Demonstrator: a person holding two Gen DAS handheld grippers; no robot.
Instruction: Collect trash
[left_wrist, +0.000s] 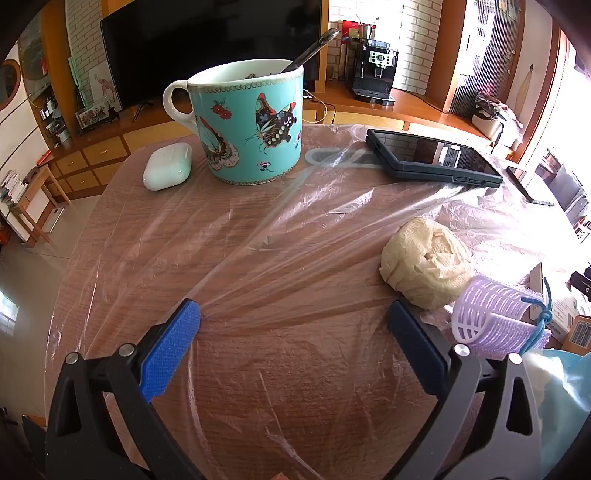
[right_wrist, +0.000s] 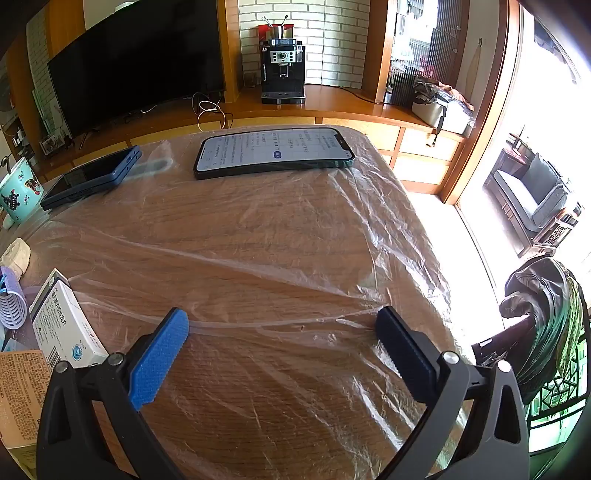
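A crumpled cream paper napkin (left_wrist: 428, 262) lies on the plastic-covered wooden table (left_wrist: 258, 369), just ahead and right of my left gripper (left_wrist: 295, 314), which is open and empty above the table. The napkin also shows at the far left edge of the right wrist view (right_wrist: 16, 256). My right gripper (right_wrist: 282, 319) is open and empty over the clear plastic sheet (right_wrist: 277, 240), far right of the napkin.
A turquoise butterfly mug (left_wrist: 247, 122) with a spoon, a white earbud case (left_wrist: 168, 166) and a dark phone (left_wrist: 432, 157) stand ahead. A lilac hair roller (left_wrist: 495, 317) lies beside the napkin. A lit phone (right_wrist: 273, 151), white box (right_wrist: 64, 326) and cardboard box (right_wrist: 18, 398) are on the table.
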